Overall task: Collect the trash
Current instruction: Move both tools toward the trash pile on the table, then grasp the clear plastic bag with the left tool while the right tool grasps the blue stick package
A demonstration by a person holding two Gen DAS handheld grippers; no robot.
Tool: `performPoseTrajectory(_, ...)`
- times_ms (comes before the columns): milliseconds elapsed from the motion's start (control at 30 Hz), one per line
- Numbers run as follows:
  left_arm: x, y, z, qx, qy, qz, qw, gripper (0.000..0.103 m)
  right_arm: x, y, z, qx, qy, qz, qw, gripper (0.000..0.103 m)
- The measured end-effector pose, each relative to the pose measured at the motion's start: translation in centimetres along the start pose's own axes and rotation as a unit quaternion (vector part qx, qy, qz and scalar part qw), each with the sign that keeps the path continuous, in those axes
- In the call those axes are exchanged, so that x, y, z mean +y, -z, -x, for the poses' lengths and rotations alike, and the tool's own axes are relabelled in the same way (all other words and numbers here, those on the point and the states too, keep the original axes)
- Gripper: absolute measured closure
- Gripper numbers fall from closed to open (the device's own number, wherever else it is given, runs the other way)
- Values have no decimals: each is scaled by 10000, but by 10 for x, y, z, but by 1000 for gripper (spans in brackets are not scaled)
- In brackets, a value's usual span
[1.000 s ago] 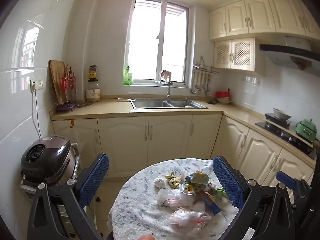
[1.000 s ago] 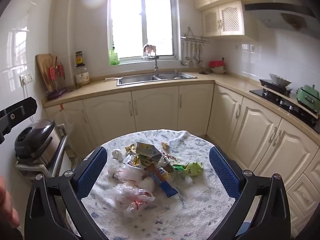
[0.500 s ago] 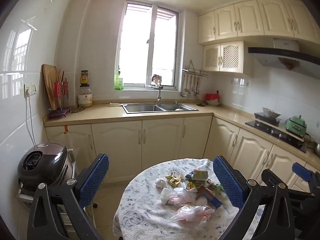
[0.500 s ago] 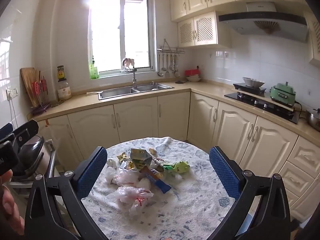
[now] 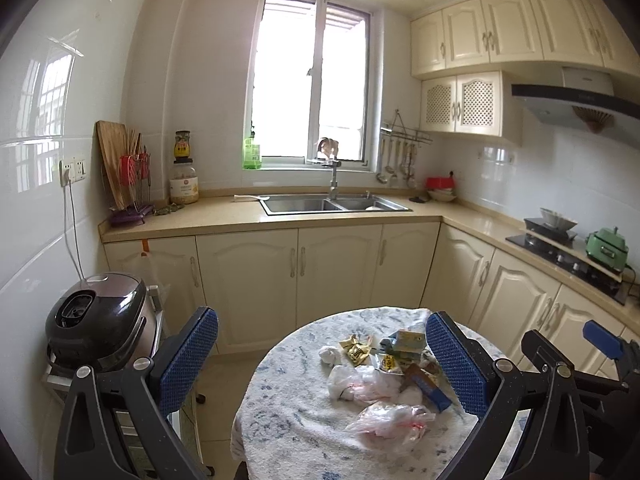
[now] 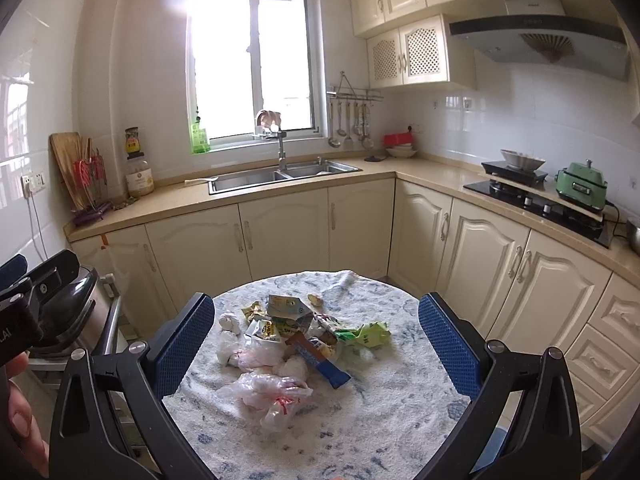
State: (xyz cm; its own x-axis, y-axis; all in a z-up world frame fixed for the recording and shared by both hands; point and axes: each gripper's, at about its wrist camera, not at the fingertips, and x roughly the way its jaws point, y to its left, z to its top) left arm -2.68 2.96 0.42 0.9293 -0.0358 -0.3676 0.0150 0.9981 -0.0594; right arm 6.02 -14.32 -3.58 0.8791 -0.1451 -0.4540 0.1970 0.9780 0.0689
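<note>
Trash, crumpled wrappers, clear bags, heaped

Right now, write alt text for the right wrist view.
The open right gripper hovers over a round blue-and-white patterned tablecloth holding a pile of crumpled wrappers and clear plastic bags. Behind are cream kitchen cabinets.

A round desk under a white, blue-flecked cloth carries a loose heap of trash near its middle — crumpled clear bags, wrappers, a flattened carton.
</note>
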Motion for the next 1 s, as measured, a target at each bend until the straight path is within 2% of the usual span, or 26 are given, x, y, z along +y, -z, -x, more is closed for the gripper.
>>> performPoseTrajectory(333,-20,4,-53,273,155,-153,9994,1,-15,-2,-42,317,-37,-7,9995,0)
performPoseTrajectory(500,-22,16,-98,643,308,-137,9974,1,-26,4,-70,589,48,24,9982,0)
performPoseTrajectory(733,-39,50,-174,1521,518,-403,9862,1,-57,28,-114,1175,265,-203,9925,0)
performPoseTrajectory(1000,-55,86,-233,2101,720,-438,9740,1,-65,54,-146,1653,320,-250,9854,0)
